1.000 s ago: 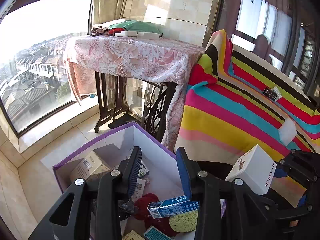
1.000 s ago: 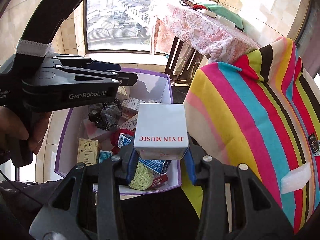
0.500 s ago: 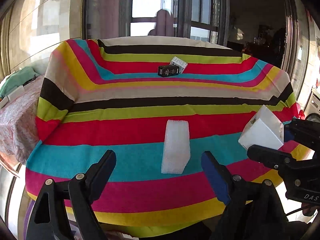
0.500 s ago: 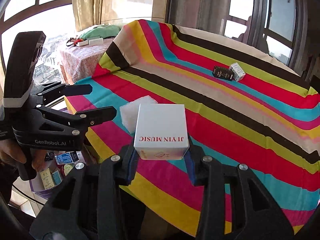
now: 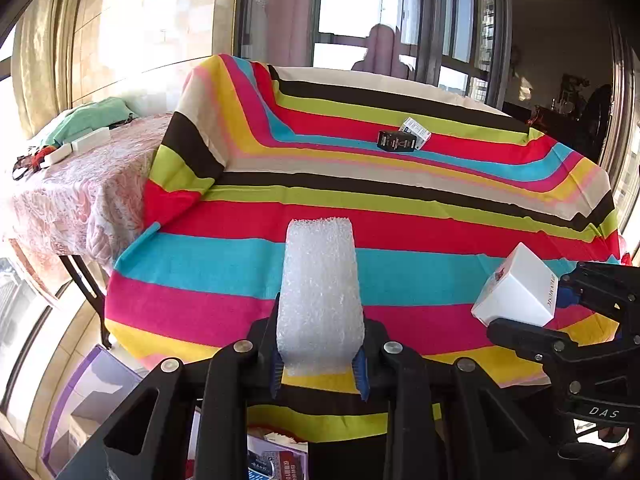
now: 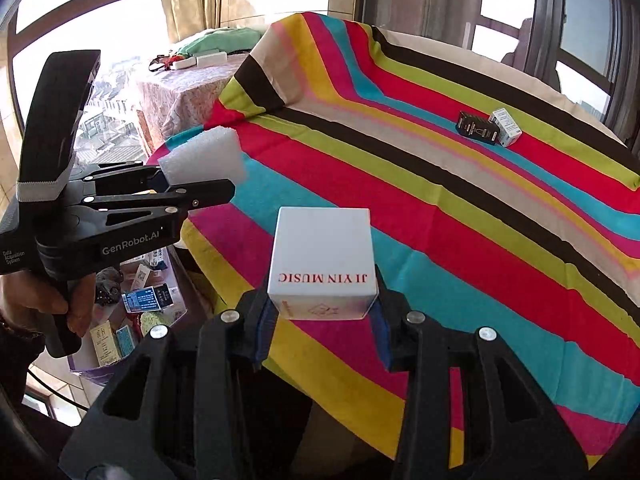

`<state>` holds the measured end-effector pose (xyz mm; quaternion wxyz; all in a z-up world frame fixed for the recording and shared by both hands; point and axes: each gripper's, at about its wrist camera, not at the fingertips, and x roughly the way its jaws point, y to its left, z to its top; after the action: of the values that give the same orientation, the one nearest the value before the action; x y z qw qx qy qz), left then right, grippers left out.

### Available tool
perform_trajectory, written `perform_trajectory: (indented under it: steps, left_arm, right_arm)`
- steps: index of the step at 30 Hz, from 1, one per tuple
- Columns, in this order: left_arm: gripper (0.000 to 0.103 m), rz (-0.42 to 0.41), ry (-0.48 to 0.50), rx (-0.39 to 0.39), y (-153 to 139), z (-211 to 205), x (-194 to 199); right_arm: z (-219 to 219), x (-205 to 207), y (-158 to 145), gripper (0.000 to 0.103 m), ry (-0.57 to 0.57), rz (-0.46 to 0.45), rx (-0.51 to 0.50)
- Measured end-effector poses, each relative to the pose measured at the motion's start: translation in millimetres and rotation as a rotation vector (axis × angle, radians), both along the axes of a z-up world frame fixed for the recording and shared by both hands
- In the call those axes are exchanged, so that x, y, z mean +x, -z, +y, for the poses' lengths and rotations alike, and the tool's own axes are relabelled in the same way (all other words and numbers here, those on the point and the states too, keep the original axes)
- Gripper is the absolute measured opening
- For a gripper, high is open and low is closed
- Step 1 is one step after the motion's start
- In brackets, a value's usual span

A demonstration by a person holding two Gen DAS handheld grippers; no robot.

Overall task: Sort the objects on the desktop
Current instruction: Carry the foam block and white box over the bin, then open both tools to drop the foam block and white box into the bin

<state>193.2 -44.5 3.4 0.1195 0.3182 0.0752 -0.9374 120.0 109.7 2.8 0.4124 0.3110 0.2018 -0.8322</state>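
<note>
My left gripper [image 5: 319, 372] is shut on a white foam block [image 5: 320, 292] and holds it over the near edge of the striped table [image 5: 440, 216]. The block [image 6: 204, 160] and the left gripper [image 6: 188, 188] also show in the right wrist view. My right gripper [image 6: 322, 320] is shut on a white box [image 6: 323, 262] printed "JI YIN MUSIC", held above the table's near edge. The box [image 5: 518, 292] also shows at the right of the left wrist view. A small black box [image 6: 478, 127] and a small white box [image 6: 507, 127] lie together at the table's far side.
A purple-rimmed carton [image 6: 132, 308] with several small boxes and a sponge stands on the floor below the table's left edge. A side table with a floral cloth [image 5: 76, 196] carries clothes and white items at the left. Windows surround the room.
The left gripper was open with the foam block lying on the table ahead of it; it has closed on the block and lifted it. The right gripper still holds the white box.
</note>
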Motion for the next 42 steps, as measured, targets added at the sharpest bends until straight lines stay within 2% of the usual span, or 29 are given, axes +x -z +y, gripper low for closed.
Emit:
perform_trajectory:
  steps: [6,13,23,28,31,32,33,34,36,38,42]
  left_arm:
    - [0.028,-0.041,-0.158,0.019,12,-40,60]
    - [0.028,-0.088,-0.296,0.060,33,-68,107]
    - [0.028,-0.151,-0.503,0.149,71,-103,163]
    - [0.029,-0.165,-0.570,0.141,78,-117,177]
    - [0.030,-0.178,-0.608,0.136,80,-125,181]
    - [0.033,-0.179,-0.610,0.138,81,-127,181]
    - [0.045,-0.180,-0.613,0.136,81,-127,181]
    - [0.062,-0.180,-0.620,0.126,80,-127,182]
    - [0.082,-0.164,-0.634,0.090,75,-123,182]
    - [0.084,-0.151,-0.631,0.061,70,-119,180]
    - [0.085,-0.156,-0.596,0.041,63,-113,167]
  right_arm:
    - [-53,38,12,0.044,-0.199,-0.006,0.047]
    - [-101,63,26,0.044,-0.337,-0.006,0.111]
    - [-163,109,50,0.044,-0.521,0.026,0.205]
    - [-185,130,69,0.044,-0.599,0.038,0.253]
    - [-195,137,73,0.045,-0.640,0.026,0.248]
    - [-197,137,73,0.045,-0.648,0.023,0.241]
    - [-198,137,73,0.047,-0.646,0.024,0.232]
    - [-197,136,72,0.050,-0.639,0.022,0.222]
    - [-193,129,67,0.072,-0.613,0.004,0.179]
    - [-187,121,60,0.077,-0.588,-0.018,0.142]
    - [-170,100,47,0.077,-0.524,-0.018,0.105]
